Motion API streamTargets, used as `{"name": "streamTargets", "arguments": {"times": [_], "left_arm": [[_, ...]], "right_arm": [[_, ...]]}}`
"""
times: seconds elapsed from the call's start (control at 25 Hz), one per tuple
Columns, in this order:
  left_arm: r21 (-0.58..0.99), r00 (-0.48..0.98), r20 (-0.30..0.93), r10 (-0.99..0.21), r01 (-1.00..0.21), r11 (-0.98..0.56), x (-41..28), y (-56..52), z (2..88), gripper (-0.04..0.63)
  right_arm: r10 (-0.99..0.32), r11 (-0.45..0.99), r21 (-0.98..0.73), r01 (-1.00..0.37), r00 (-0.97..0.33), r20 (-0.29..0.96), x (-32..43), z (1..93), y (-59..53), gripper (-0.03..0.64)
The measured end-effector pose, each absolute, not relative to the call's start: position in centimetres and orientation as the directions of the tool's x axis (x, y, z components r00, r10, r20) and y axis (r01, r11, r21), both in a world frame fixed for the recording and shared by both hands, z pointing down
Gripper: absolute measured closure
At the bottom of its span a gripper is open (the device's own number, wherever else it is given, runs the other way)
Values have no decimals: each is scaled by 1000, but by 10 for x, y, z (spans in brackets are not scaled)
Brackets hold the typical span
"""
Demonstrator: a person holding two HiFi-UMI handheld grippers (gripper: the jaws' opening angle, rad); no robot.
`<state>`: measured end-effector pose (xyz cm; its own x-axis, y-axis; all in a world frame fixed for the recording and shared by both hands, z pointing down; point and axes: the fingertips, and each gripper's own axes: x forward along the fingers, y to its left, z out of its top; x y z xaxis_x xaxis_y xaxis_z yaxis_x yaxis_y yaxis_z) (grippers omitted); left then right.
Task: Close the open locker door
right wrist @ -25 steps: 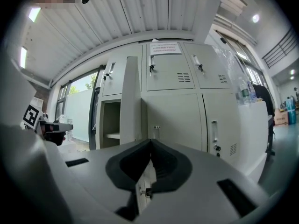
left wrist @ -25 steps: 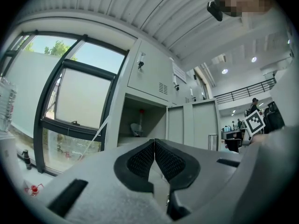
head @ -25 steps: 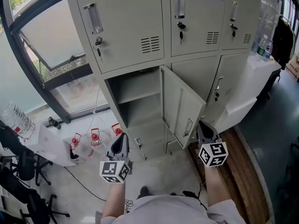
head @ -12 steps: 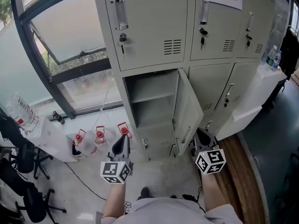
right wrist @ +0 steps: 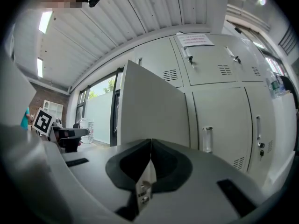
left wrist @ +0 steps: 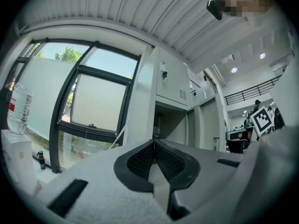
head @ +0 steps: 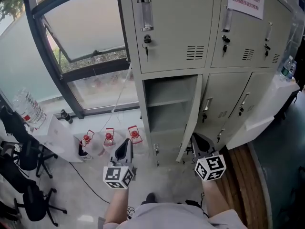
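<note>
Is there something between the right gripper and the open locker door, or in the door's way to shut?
Nothing visible. The right gripper, jaws together, is close beside the door, and nothing lies between them. Nothing sticks out of the open compartment.

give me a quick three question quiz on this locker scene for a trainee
1. True or false: the lower locker door is already fully shut.
2. Which gripper is nearer that door? A: left gripper. B: right gripper.
3. Fill in: in each gripper view, the two jaws stand ___, with nothing between them.

Key: 1 false, the door stands out from its compartment. 2 B. 3 together.
</note>
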<state>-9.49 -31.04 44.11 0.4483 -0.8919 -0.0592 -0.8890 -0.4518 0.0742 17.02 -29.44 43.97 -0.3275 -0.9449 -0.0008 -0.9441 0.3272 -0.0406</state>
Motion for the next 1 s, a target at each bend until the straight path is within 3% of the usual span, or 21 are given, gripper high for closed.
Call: {"name": "streamTargets", "arguments": {"times": [1.0], "left_arm": [[102, 376, -56, -925, -919, -380, -167, -366, 452, 584]], "right_arm": [[-897, 441, -19, -897, -441, 0, 72, 439, -379, 604]]}}
